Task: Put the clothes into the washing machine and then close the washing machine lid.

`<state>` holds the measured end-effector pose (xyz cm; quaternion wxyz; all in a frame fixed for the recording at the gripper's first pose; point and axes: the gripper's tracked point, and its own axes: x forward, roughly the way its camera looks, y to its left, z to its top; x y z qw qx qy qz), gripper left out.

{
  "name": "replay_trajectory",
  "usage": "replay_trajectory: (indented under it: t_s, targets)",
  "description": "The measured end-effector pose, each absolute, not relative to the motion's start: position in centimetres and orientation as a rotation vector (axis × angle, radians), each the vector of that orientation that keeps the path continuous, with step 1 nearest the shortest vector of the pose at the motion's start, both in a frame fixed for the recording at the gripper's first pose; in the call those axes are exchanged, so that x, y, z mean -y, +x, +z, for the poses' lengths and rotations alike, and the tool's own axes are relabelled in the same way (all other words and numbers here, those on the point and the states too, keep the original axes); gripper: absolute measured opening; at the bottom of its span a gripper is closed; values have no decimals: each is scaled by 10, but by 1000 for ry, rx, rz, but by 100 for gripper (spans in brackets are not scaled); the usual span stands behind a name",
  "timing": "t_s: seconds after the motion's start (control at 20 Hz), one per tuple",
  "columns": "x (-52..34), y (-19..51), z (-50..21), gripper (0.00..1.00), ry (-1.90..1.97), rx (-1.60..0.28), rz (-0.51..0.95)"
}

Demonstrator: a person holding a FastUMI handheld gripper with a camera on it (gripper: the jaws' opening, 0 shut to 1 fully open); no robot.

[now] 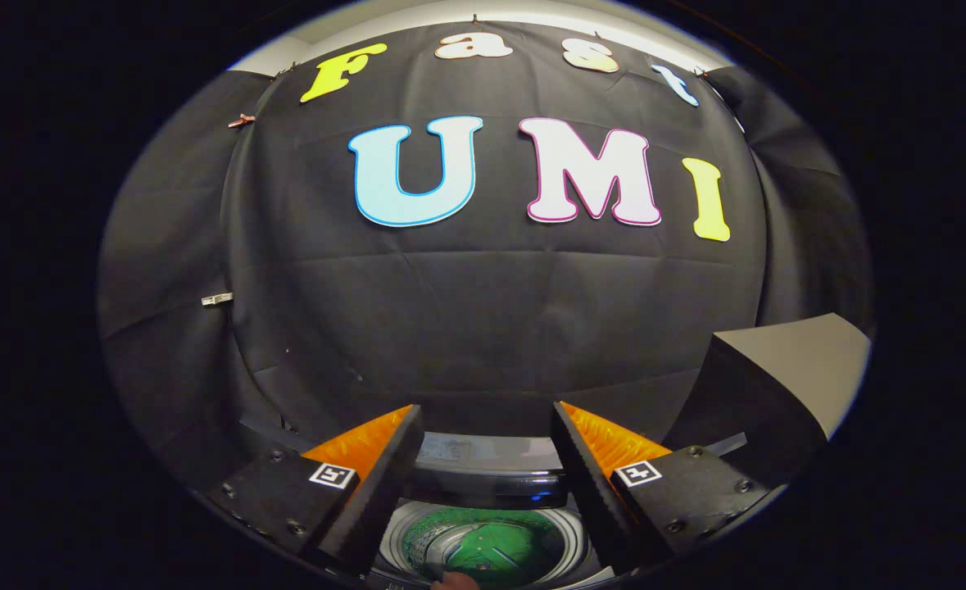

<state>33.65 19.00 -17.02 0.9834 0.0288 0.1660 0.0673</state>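
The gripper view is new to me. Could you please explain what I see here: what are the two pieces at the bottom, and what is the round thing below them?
The camera rides on a hand-held gripper and looks forward along its two fingers. Those are the two wedge-shaped pieces; they stand apart, so the gripper is open and holds nothing. Between and below them is a top-loading washing machine, seen from above. Its round drum is open, and something green lies inside, likely the clothes. Beyond the fingers hangs the booth's black cloth wall. A grey box-like shape stands beside the machine, past the right finger; I cannot tell what it is.
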Motion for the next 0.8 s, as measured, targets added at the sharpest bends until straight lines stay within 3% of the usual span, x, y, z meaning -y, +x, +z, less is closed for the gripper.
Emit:
replay_trajectory:
  t_s: [0.4, 0.8]
  targets:
    - [-190, 287, -245, 99, -13, -406, 158]
    - [-164, 259, -220, 99, -7, -335, 125]
